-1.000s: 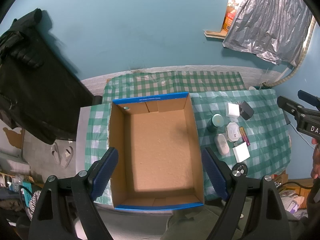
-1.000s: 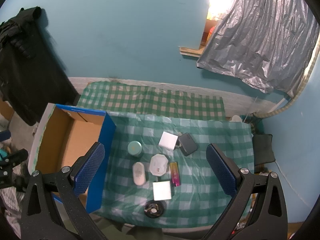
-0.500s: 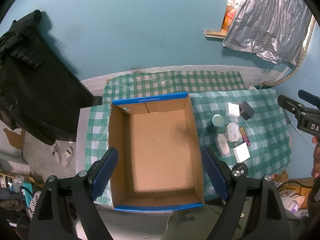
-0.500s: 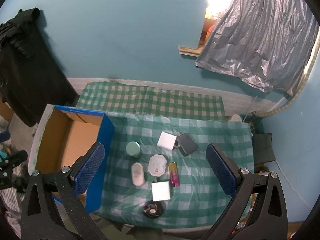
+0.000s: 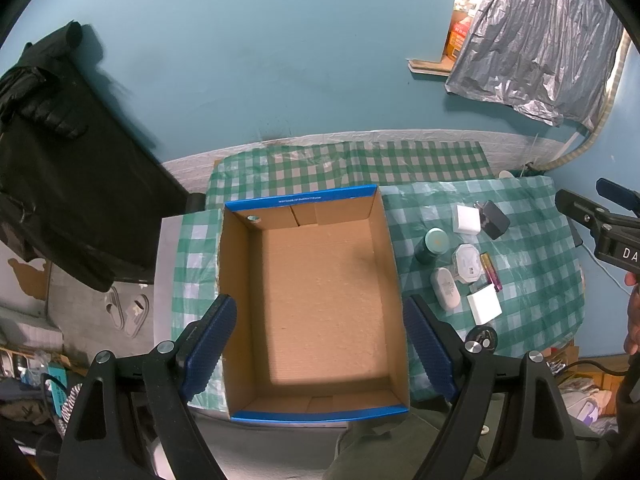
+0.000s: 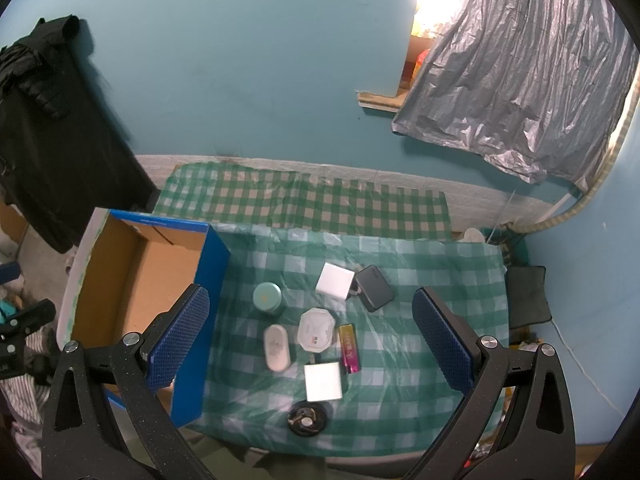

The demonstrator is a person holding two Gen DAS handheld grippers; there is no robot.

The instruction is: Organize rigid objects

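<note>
Cardboard box (image 5: 316, 300) with blue rim looks bare inside. Small items, among them a teal jar (image 6: 267, 298), lie on the checked cloth (image 6: 420, 272) beside it. Left gripper (image 5: 320, 344) and right gripper (image 6: 308, 338) hang spread wide, holding nothing.

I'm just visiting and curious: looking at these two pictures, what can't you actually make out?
- Print on the octagonal white case: too small in both views.
- Black round object: partly hidden behind the left gripper in the left view.
- Near inside wall of the cardboard box: hidden by its blue side in the right view.
- Window: washed out by glare.
</note>
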